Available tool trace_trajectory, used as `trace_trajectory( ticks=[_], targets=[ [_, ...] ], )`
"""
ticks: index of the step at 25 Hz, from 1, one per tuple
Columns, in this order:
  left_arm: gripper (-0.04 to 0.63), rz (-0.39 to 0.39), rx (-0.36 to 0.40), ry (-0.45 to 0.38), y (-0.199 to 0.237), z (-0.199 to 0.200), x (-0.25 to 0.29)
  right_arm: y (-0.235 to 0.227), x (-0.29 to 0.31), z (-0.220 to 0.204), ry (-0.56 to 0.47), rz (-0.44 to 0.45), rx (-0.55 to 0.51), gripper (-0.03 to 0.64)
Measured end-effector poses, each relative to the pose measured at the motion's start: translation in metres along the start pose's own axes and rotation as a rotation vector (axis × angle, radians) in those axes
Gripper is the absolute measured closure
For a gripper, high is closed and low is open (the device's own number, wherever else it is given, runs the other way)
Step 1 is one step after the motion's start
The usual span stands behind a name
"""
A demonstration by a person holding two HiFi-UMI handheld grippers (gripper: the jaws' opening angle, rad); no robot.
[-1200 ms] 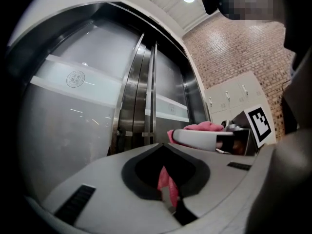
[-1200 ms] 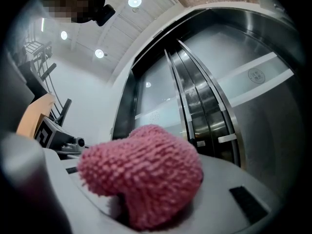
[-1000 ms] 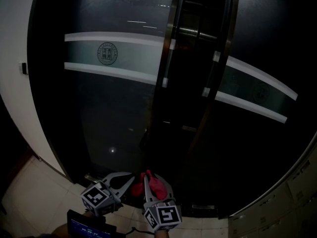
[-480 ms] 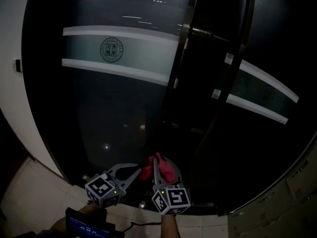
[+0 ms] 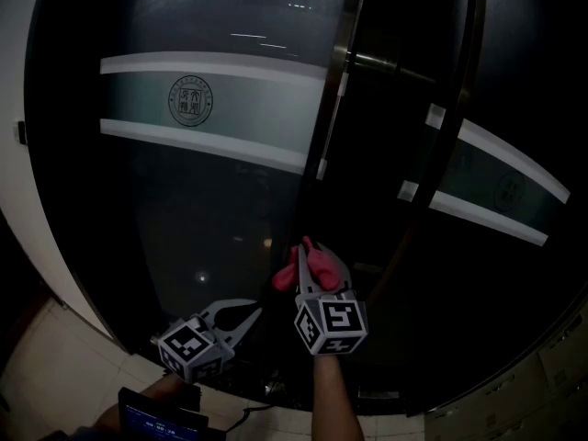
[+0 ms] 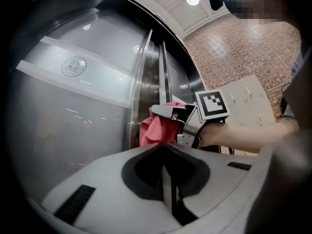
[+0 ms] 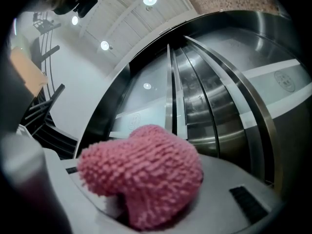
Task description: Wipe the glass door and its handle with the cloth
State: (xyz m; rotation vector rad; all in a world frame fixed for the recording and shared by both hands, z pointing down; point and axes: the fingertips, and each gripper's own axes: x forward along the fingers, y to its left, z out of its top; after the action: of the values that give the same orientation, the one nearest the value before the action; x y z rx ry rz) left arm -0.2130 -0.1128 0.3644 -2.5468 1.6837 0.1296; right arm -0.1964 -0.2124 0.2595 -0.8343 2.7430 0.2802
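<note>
The dark glass door (image 5: 211,209) carries a frosted band with a round logo. Its vertical steel handle (image 5: 333,108) runs down the middle. My right gripper (image 5: 305,251) is shut on a pink cloth (image 5: 308,263), held up against the door's lower part just left of the handle bar. The cloth (image 7: 144,172) fills the right gripper view, with the handle (image 7: 170,91) beyond it. My left gripper (image 5: 253,312) hangs lower and to the left, jaws shut with nothing between them. From the left gripper view the cloth (image 6: 155,130) sits beside the handle (image 6: 141,77).
A second door leaf with its own bar (image 5: 439,136) stands to the right. Grey lockers (image 5: 560,356) line the lower right. Pale floor tiles (image 5: 55,366) lie at lower left, beside a white wall (image 5: 18,81). A small device with a screen (image 5: 161,421) sits at my waist.
My right gripper has risen up the door with the pink cloth, close to the handle. The left gripper has stayed low and shut.
</note>
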Motion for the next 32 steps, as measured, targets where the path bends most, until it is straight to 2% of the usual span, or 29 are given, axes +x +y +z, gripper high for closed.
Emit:
trace_trajectory(
  ticks=[6,12,17,24,32],
  targets=[
    [0.589,0.034,-0.005,0.022,0.024,-0.01,0.026,-0.033,0.036,-0.019,0.007,-0.003,-0.003,0.568],
    [0.589,0.046,-0.007,0.052,0.035,-0.031,0.032,-0.026,0.019,-0.056,0.005,-0.024,-0.003,0.568],
    [0.589,0.061,-0.032,0.084,0.039,-0.046,0.028,-0.011,-0.003,-0.091,-0.027,-0.052,0.085,0.569],
    [0.589,0.089,-0.06,0.11,0.047,-0.059,0.016,0.013,-0.018,-0.154,0.065,-0.066,0.179,0.569],
    [0.589,0.092,-0.052,0.117,0.056,-0.067,0.019,0.021,-0.018,-0.19,0.124,-0.076,0.17,0.569]
  ],
)
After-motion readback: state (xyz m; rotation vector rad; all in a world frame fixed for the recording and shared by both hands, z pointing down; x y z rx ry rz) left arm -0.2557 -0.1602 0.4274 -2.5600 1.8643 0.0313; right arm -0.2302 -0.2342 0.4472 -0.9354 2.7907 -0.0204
